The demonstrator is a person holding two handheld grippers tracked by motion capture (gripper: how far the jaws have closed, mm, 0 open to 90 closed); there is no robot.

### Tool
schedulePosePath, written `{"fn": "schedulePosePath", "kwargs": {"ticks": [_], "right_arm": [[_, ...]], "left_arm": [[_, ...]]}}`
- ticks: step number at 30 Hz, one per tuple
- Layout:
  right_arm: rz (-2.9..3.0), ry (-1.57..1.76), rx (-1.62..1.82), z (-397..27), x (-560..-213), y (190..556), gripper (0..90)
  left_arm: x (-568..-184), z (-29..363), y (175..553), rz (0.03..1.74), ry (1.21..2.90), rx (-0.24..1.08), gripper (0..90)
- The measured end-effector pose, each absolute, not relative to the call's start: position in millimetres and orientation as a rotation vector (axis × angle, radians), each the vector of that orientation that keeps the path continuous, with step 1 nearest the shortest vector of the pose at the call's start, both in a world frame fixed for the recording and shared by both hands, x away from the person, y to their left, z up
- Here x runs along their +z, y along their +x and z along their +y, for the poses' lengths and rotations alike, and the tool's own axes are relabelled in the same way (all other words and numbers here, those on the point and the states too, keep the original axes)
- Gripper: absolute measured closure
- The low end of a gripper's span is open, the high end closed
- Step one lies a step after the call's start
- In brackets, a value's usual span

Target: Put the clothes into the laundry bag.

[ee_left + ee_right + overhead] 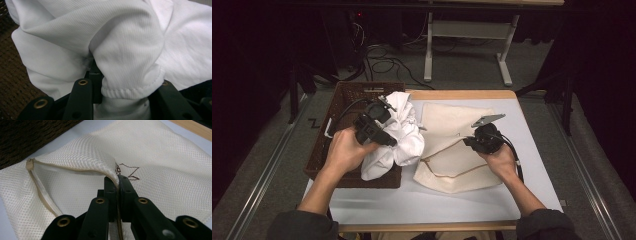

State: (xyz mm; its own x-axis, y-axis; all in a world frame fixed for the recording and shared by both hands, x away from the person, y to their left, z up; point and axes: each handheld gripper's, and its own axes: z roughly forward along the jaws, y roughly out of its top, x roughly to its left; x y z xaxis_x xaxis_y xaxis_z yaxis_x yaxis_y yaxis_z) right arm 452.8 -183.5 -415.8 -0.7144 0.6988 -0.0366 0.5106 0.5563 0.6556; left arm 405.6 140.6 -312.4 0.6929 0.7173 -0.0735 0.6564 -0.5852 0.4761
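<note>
Surface (pixel 532 165): pale top, wood edge, floor around it dark.

Basket (pixel 346 95): brown weave, at the surface's left end, partly off the edge toward your left side.

Mesh bag (pixel 447 125): cream, lying flat mid-surface, just right of the basket. Its zipped edge is lifted and the mouth gapes toward you.

White garment (pixel 404 135): bunched, hanging from your left claw over the basket's right rim, with its lower folds on the rim and on the surface beside the bag. It touches the bag's left edge, or nearly; you cannot tell which from above.

Your left claw (pixel 384 107): clamped on the garment. Jaws partly apart, with a thick fold and a stitched hem (pixel 130 92) wedged between them.

Your right claw (pixel 469 141): jaws together on the bag's upper mouth edge, with only thin mesh between the pads, holding that edge up off the lower layer.

View notes:
- High view gives the layout: garment at left, bag at centre, both hands coming in from the near edge.
- Left gripper view gives the ribbed weave of the cloth, the hem across the jaws, and basket weave behind at left.
- Right gripper view gives the mesh texture, the zip pull (pixel 29 165) at the far end of the opening, and a dark stitched mark (pixel 127 172) just beyond the jaws.
</note>
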Motion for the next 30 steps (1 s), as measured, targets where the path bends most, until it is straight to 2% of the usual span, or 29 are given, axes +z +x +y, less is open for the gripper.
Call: {"fn": "schedulePosePath", "kwargs": {"ticks": [14,30], "right_arm": [[2.499,1.028,0.918,-188.3,-417.3,458.1,87.1],[2.49,1.046,0.911,-185.4,-416.0,466.2,87.3]], "left_arm": [[-318.1,92.6,392.6,0.907,2.482,0.115,65.4],[-344.9,47.0,374.4,0.762,2.532,0.054,65.3]]}}
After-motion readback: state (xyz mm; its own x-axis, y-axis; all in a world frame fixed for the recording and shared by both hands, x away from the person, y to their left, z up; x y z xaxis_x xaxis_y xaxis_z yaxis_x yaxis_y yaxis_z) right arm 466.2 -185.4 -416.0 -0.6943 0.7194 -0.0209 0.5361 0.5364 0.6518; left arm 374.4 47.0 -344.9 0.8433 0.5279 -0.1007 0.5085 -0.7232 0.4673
